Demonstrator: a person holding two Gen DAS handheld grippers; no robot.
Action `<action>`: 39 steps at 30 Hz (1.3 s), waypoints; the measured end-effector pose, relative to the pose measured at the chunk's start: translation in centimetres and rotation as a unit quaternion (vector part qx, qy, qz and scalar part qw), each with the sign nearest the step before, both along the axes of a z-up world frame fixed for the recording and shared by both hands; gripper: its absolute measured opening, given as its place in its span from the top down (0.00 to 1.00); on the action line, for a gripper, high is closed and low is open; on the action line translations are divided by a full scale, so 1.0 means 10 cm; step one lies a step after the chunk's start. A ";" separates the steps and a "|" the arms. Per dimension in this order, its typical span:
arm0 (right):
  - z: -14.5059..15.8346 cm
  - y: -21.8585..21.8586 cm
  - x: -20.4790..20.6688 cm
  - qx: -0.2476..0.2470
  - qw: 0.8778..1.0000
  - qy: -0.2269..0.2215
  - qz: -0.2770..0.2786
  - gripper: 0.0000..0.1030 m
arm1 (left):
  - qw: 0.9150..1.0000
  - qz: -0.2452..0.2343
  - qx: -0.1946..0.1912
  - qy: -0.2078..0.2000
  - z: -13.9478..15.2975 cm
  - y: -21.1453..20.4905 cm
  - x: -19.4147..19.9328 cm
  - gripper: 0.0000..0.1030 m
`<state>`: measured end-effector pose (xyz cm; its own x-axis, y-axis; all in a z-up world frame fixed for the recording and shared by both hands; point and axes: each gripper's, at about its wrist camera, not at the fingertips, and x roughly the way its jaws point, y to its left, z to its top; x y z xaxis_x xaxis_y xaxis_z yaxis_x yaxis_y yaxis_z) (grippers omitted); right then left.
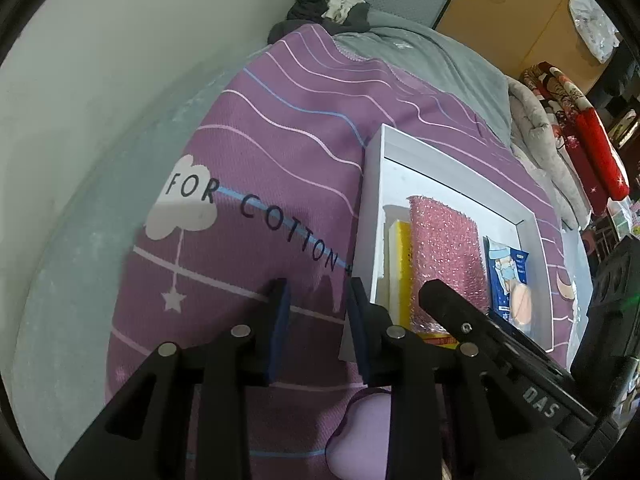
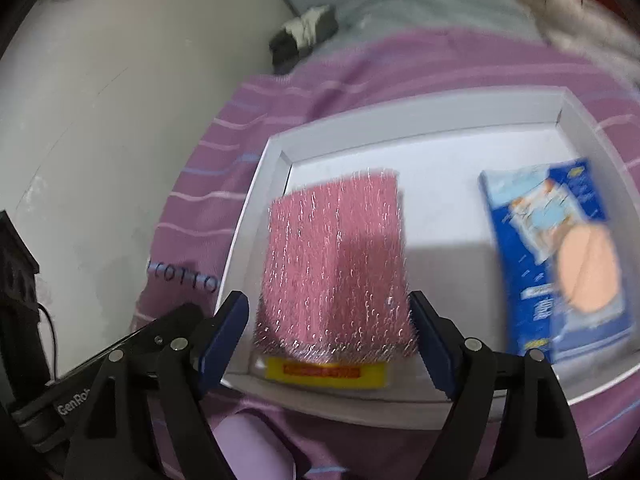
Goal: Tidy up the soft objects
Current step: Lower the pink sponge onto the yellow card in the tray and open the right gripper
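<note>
A white tray (image 2: 400, 116) lies on the purple striped bedsheet (image 1: 260, 128). In it stands a pink glittery sponge (image 2: 336, 256) on a yellow-labelled pack (image 2: 326, 372), with a blue packet (image 2: 560, 256) showing a peach puff to its right. My right gripper (image 2: 332, 320) is open, its blue pads flanking the sponge's lower sides with a sliver of gap. My left gripper (image 1: 318, 300) hovers over the sheet just left of the tray (image 1: 452, 164), jaws narrow, nothing between them. A lilac soft object (image 1: 360, 436) lies on the sheet beneath both grippers.
A pale wall (image 1: 100, 100) runs close along the left of the bed. A grey blanket (image 1: 432, 56) and a dark heap of clothes (image 1: 328, 8) lie at the far end. Red patterned bedding (image 1: 580, 128) is piled at the right.
</note>
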<state>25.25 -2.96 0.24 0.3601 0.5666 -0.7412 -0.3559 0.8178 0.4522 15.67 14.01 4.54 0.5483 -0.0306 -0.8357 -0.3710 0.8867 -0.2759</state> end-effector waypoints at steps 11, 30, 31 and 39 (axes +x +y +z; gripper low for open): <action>0.24 -0.20 -0.05 0.052 0.998 -0.034 -0.011 0.18 | 1.000 -0.001 -0.006 -0.007 0.02 0.04 -0.03 0.71; -0.07 0.00 0.07 0.061 0.997 0.045 -0.011 0.63 | 1.000 0.000 0.007 -0.005 0.06 0.05 -0.06 0.71; -0.08 0.00 0.07 0.062 0.997 0.047 -0.010 0.63 | 1.000 0.000 0.007 -0.005 0.06 0.05 -0.06 0.71; -0.10 0.07 0.08 0.042 0.998 0.042 0.000 0.61 | 1.000 -0.007 0.026 0.003 0.05 -0.02 -0.02 0.71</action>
